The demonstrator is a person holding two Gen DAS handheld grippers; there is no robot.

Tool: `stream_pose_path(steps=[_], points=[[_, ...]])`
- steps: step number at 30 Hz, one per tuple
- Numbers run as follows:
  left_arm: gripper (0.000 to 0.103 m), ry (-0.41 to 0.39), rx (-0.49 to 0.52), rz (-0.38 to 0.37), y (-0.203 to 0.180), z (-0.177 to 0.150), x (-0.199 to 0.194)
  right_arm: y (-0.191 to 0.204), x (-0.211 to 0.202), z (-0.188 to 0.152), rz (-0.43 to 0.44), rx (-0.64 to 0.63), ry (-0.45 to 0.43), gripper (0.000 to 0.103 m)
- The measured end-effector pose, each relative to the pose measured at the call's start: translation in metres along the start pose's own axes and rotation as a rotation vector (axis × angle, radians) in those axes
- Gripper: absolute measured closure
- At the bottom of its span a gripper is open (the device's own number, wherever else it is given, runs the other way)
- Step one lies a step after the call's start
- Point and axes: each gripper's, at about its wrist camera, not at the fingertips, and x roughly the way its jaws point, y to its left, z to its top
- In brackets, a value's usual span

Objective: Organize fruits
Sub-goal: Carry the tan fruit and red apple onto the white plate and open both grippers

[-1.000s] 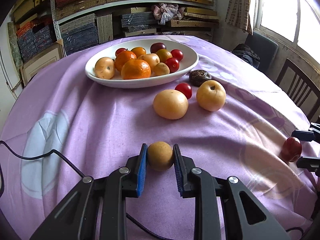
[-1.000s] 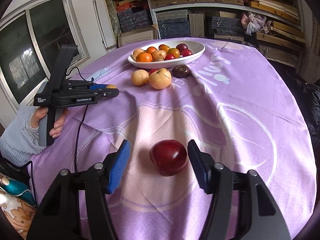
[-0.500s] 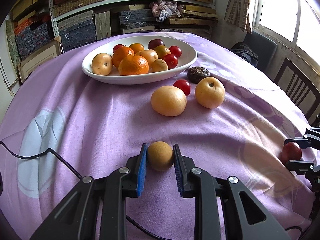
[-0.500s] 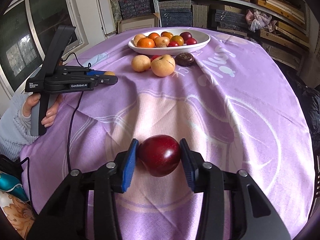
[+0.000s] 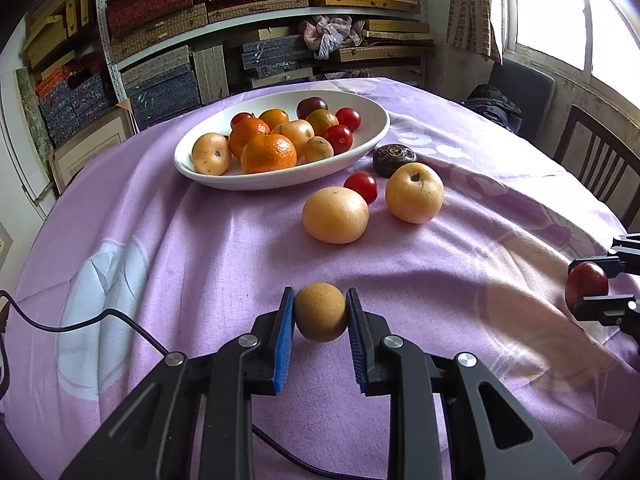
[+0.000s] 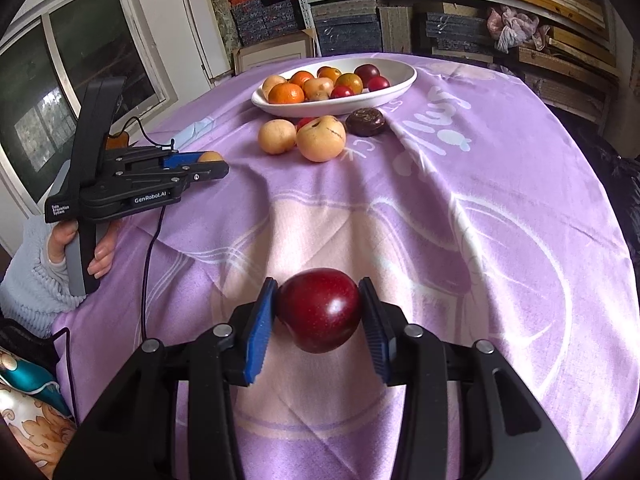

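Between my right gripper's (image 6: pixel 319 312) pads sits a smooth, slippery plum (image 6: pixel 319 309), clamped across its middle, while my left gripper (image 5: pixel 320 314) pinches a small firm tan fruit (image 5: pixel 320 312).

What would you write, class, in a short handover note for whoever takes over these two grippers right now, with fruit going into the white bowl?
Left gripper: shut on the small tan fruit.
Right gripper: jaws have just been closing and now press the dark red plum.
White bowl: at the far side of the purple cloth, already holding oranges, cherry tomatoes and other fruit.
Loose beside the bowl: two big yellow pears, one cherry tomato, one dark brown fruit.
Done: both fruits gripped.
Left: carry both to the bowl, release, then fetch the four loose ones.
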Motion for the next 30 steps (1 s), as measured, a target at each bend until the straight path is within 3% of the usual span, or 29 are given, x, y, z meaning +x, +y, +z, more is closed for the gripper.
stream_pose_path(steps=[19,30], points=[[0.077,-0.051,-0.004,0.035,-0.002,0.006,-0.017,0.01,-0.02,0.023,0.015,-0.017,-0.107,0.062],[0.077,-0.091,-0.042,0.054,0.01,0.027,-0.036,0.021,-0.055,0.063,0.022,-0.068,-0.227,0.062]])
